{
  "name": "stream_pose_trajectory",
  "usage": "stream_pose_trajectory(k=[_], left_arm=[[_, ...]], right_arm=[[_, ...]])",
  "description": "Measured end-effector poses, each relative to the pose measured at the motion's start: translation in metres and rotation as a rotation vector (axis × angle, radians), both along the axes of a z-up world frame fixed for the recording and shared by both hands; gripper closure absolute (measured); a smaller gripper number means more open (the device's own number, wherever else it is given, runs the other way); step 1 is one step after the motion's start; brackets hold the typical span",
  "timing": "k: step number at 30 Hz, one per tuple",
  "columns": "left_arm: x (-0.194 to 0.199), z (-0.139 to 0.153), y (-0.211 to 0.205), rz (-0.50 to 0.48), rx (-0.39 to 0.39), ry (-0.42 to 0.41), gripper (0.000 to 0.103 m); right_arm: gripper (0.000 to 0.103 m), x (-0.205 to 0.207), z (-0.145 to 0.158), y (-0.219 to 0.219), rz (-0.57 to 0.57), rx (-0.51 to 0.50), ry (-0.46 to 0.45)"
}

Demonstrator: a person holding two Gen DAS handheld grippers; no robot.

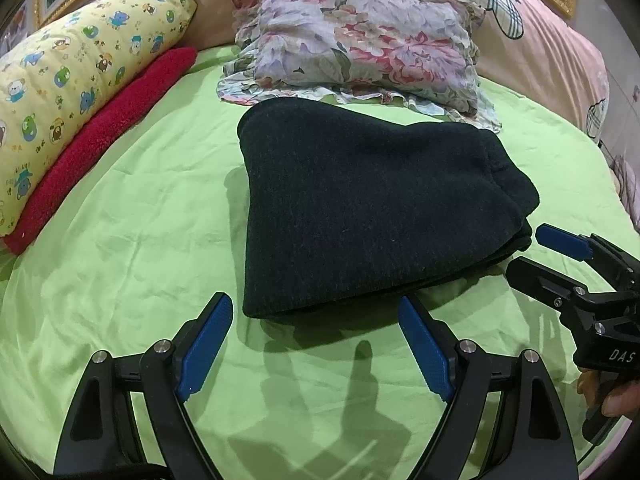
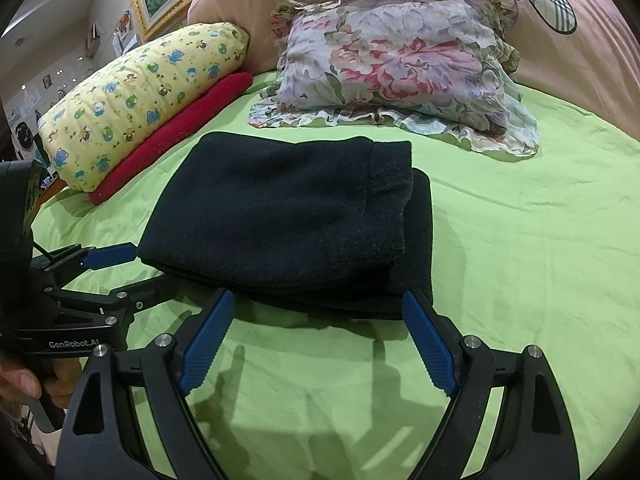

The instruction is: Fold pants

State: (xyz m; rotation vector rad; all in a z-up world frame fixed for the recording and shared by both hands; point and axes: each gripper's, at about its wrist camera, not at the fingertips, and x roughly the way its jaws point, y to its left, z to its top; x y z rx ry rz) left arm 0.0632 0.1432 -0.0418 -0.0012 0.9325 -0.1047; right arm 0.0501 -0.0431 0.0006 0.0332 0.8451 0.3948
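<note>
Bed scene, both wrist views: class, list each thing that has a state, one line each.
Pants: folded into a stack, lying flat on the sheet.
Left gripper: open, empty, just short of the pants.
Right gripper: open, empty.
Green sheet: spread, lightly wrinkled.

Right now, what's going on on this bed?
A person is folding dark pants on a green sheet, with a two-finger gripper in each hand. The pants already lie in a compact folded stack in front of a floral pillow. Both the left gripper and the right gripper are open, holding nothing, just short of the stack's near edge. A yellow pillow and red towel lie off to the left.
</note>
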Motion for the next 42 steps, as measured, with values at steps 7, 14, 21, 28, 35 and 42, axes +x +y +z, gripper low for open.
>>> stream_pose_trajectory(k=[7, 14, 21, 28, 35, 42], left_arm=[[0.003, 0.006, 0.000, 0.009, -0.005, -0.025, 0.018], [0.008, 0.010, -0.004, -0.002, -0.002, -0.038, 0.017], [0.011, 0.016, -0.004, 0.006, 0.001, -0.054, 0.017], [0.012, 0.016, -0.003, 0.015, 0.007, -0.051, 0.017], [0.011, 0.017, -0.005, 0.015, 0.022, -0.053, 0.017], [0.012, 0.017, -0.005, 0.022, 0.024, -0.049, 0.017]], right_arm=[[0.017, 0.002, 0.003, -0.005, -0.019, 0.004, -0.007], [0.017, 0.004, 0.005, -0.008, -0.030, 0.004, -0.006], [0.017, 0.006, 0.008, -0.011, -0.046, 0.016, -0.007], [0.017, 0.010, 0.011, -0.013, -0.052, 0.024, -0.011], [0.017, 0.010, 0.011, -0.014, -0.057, 0.026, -0.011], [0.017, 0.012, 0.011, -0.013, -0.055, 0.035, -0.011]])
